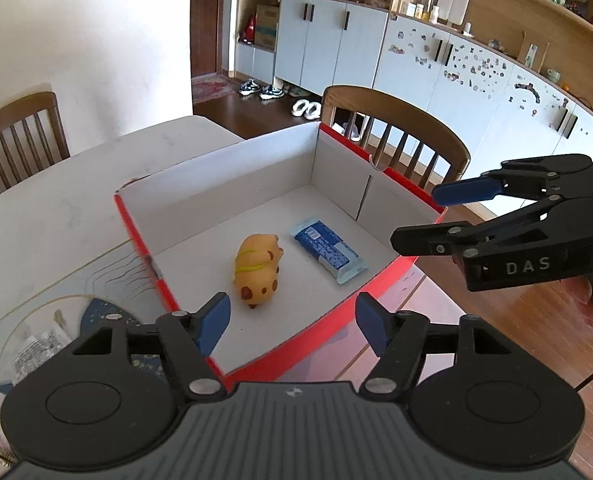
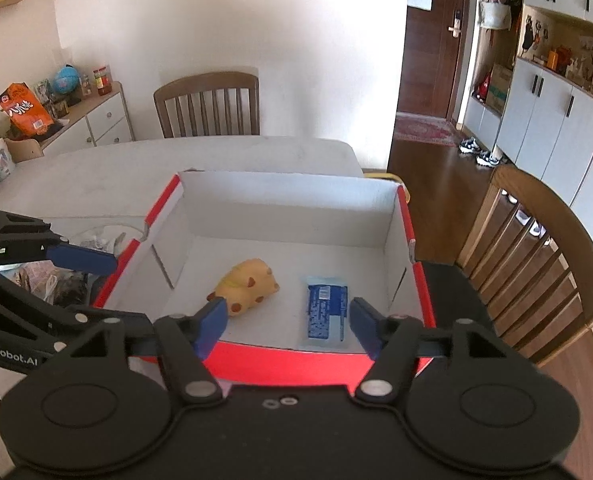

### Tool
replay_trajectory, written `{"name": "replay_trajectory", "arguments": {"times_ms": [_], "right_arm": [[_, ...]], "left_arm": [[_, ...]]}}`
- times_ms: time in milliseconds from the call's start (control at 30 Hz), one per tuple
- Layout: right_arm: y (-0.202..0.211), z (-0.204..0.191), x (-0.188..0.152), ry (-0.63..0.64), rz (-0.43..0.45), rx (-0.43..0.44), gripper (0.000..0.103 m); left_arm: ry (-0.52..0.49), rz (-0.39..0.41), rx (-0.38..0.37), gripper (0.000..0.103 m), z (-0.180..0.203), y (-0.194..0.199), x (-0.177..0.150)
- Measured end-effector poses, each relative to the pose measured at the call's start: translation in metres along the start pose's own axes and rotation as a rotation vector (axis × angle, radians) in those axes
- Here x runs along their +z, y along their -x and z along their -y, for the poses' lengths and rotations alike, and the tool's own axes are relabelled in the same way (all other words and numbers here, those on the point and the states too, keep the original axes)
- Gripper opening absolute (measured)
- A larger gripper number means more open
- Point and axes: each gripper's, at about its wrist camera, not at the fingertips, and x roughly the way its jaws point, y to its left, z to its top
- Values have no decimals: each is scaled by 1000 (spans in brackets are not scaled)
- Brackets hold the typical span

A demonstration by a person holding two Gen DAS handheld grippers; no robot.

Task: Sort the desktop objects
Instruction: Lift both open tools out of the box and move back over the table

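Note:
A red box with a white inside (image 1: 232, 184) (image 2: 288, 200) stands on the table. In it lie a yellow toy animal with brown spots (image 1: 256, 270) (image 2: 246, 286) and a blue and white snack packet (image 1: 328, 250) (image 2: 327, 312). My left gripper (image 1: 294, 322) is open and empty above the box's near left corner. My right gripper (image 2: 288, 322) is open and empty above the box's near edge. The right gripper also shows in the left wrist view (image 1: 420, 216), and the left gripper shows in the right wrist view (image 2: 100, 284).
A clear plate with wrapped items (image 1: 36, 344) (image 2: 60, 276) lies left of the box on the white table (image 1: 56, 208) (image 2: 96, 176). Wooden chairs (image 1: 396, 136) (image 2: 208, 104) stand at the table's far side and right side (image 2: 536, 256).

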Motion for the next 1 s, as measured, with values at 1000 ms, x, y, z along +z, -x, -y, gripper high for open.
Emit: {"name": "replay_trajectory", "arguments": {"times_ms": [1000], "right_arm": [[23,-134,-18,-45,126,-19,92]], "left_arm": [[63,143,-21,103,-92,88,-85]]}}
